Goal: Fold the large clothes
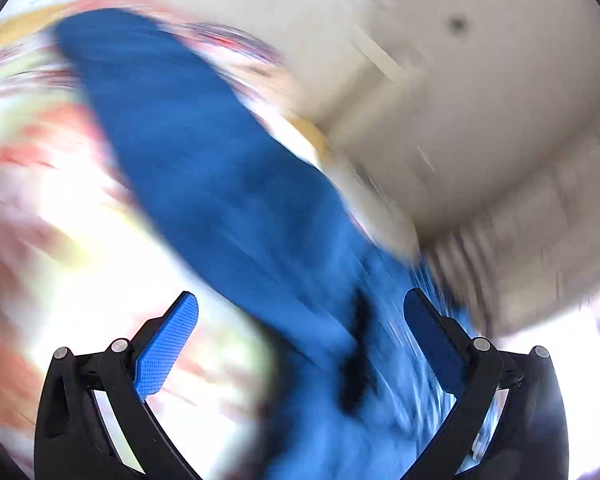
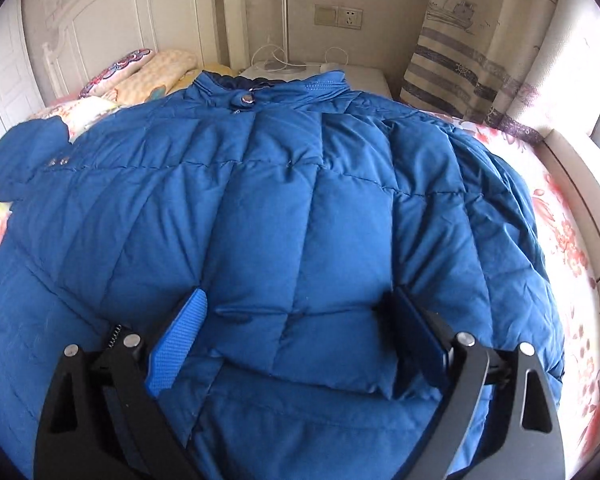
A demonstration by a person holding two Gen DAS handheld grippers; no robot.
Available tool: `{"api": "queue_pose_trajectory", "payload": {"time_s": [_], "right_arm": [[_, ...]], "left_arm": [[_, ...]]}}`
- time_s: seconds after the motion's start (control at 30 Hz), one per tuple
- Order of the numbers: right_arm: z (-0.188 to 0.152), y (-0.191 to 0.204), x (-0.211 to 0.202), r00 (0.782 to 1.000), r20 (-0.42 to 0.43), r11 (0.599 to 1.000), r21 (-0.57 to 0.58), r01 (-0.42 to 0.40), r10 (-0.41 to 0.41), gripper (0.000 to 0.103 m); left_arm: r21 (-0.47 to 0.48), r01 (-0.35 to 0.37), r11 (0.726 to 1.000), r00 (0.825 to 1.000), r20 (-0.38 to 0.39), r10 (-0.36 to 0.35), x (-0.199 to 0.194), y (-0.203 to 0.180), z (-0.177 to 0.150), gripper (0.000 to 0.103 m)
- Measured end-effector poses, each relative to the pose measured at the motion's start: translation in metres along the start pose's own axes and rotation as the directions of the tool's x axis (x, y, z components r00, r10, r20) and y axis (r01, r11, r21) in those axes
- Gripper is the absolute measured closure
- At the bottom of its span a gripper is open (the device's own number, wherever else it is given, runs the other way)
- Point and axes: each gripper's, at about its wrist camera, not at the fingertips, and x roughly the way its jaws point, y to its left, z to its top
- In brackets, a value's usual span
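1. The bed point(image 2: 572, 240), with its floral sheet, fills the space under and around the right hand-held gripper point(image 2: 300, 316); its white headboard point(image 2: 140, 12) stands far ahead and to the left of the gripper.
2. The blue puffer jacket point(image 2: 280, 200) lies spread flat on the bed directly beneath and ahead of the right hand-held gripper, collar farthest away, one sleeve trailing off far to the left.
3. A striped curtain point(image 2: 460, 60) hangs ahead and to the right of that gripper, beyond the jacket's shoulder.
4. Pillows point(image 2: 148, 68) lie ahead-left, just past the collar.
5. The right hand-held gripper is released: its jaws stand wide apart, one on either side of a padded fold of the jacket near the hem, and neither pad appears to squeeze the fabric.
6. The left hand-held gripper point(image 1: 300, 308) is also released, jaws spread wide; its view is heavily blurred, so I can say only that a long band of blue fabric, probably the jacket point(image 1: 204, 152), runs from between the jaws away to the upper left, with floral bedding to the left.
7. A metal snap point(image 2: 246, 99) sits at the collar, straight ahead of the right gripper.
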Motion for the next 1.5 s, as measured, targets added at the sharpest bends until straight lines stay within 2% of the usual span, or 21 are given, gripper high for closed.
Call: {"api": "queue_pose_trajectory", "payload": {"time_s": [0.1,0.17,0.27,0.33,0.4,0.43,0.57,0.63,0.73,0.8,0.87,0.9,1.0,1.03,1.13,1.17,1.3,1.33,1.4,1.47,1.5], "right_arm": [[0.000,0.001,-0.002,1.000,0.005,1.000,0.004,-0.003,0.003,0.011],[-0.002,0.001,-0.004,1.000,0.010,1.000,0.011,-0.011,0.011,0.011],[-0.003,0.000,-0.005,1.000,0.019,1.000,0.016,-0.020,0.020,0.011],[-0.003,-0.004,-0.007,0.999,0.033,0.999,0.032,-0.042,0.041,0.011],[-0.004,-0.009,-0.010,0.997,0.050,0.996,0.056,-0.070,0.067,0.011],[-0.004,-0.012,-0.012,0.995,0.061,0.994,0.070,-0.086,0.082,0.012],[-0.009,-0.036,-0.026,0.975,0.161,0.967,0.178,-0.179,0.151,0.012],[-0.014,-0.056,-0.034,0.956,0.232,0.935,0.261,-0.240,0.180,0.012],[-0.022,-0.083,-0.039,0.933,0.303,0.874,0.379,-0.305,0.194,0.012],[-0.028,-0.097,-0.040,0.922,0.329,0.831,0.440,-0.341,0.204,0.012],[-0.031,-0.105,-0.041,0.917,0.345,0.807,0.474,-0.353,0.199,0.012],[-0.033,-0.107,-0.043,0.916,0.355,0.804,0.479,-0.352,0.190,0.012],[-0.035,-0.109,-0.046,0.914,0.368,0.803,0.484,-0.347,0.173,0.012],[-0.036,-0.109,-0.046,0.913,0.368,0.802,0.485,-0.348,0.174,0.012],[-0.036,-0.109,-0.046,0.914,0.365,0.802,0.485,-0.349,0.177,0.012],[-0.036,-0.109,-0.045,0.914,0.364,0.804,0.482,-0.348,0.178,0.012],[-0.034,-0.105,-0.043,0.919,0.351,0.816,0.468,-0.339,0.181,0.012],[-0.034,-0.104,-0.044,0.919,0.351,0.818,0.465,-0.338,0.180,0.012],[-0.035,-0.103,-0.045,0.917,0.356,0.819,0.463,-0.339,0.179,0.012],[-0.035,-0.103,-0.044,0.917,0.355,0.819,0.462,-0.341,0.181,0.012],[-0.035,-0.102,-0.044,0.918,0.352,0.821,0.460,-0.338,0.181,0.012]], "left_arm": [[-0.157,-0.012,0.987,0.997,0.077,0.024,-0.008,0.064,0.055,0.007],[-0.206,0.037,0.978,0.995,0.096,-0.018,-0.005,0.087,0.084,0.007],[-0.218,0.010,0.976,0.994,0.113,0.015,0.004,0.103,0.122,0.008],[-0.245,0.016,0.969,0.994,0.107,0.011,0.014,0.111,0.137,0.032],[-0.303,0.091,0.949,0.994,0.092,-0.066,0.024,0.117,0.139,0.082],[-0.306,0.078,0.949,0.992,0.114,-0.045,0.019,0.114,0.138,0.094],[-0.058,0.080,0.995,0.966,0.253,-0.063,-0.018,0.035,0.105,0.101],[0.151,0.115,0.982,0.954,0.259,-0.151,-0.035,-0.031,0.071,0.101],[0.454,0.214,0.865,0.943,0.135,-0.304,-0.046,-0.125,-0.005,0.101],[0.616,0.276,0.738,0.940,-0.012,-0.341,-0.036,-0.182,-0.069,0.101],[0.704,0.305,0.642,0.943,-0.130,-0.305,-0.019,-0.216,-0.120,0.099],[0.758,0.314,0.571,0.947,-0.207,-0.246,0.001,-0.234,-0.161,0.089],[0.821,0.331,0.464,0.937,-0.344,-0.059,0.050,-0.245,-0.233,0.076],[0.867,0.286,0.408,0.945,-0.327,0.033,0.067,-0.242,-0.264,0.069],[0.936,0.222,0.274,0.967,-0.248,0.063,0.060,-0.251,-0.288,0.051],[0.942,0.233,0.243,0.964,-0.256,0.068,0.055,-0.253,-0.294,0.033],[0.986,0.140,0.093,0.990,-0.140,-0.007,-0.002,-0.254,-0.309,0.030],[0.985,0.138,0.105,0.990,-0.133,-0.054,-0.019,-0.249,-0.298,0.029],[0.965,0.165,0.204,0.980,-0.137,-0.147,-0.051,-0.238,-0.273,0.022],[0.900,0.171,0.401,0.977,-0.101,-0.190,-0.070,-0.216,-0.233,0.019],[0.824,0.126,0.552,0.987,-0.050,-0.151,-0.068,-0.194,-0.205,0.019]]}}
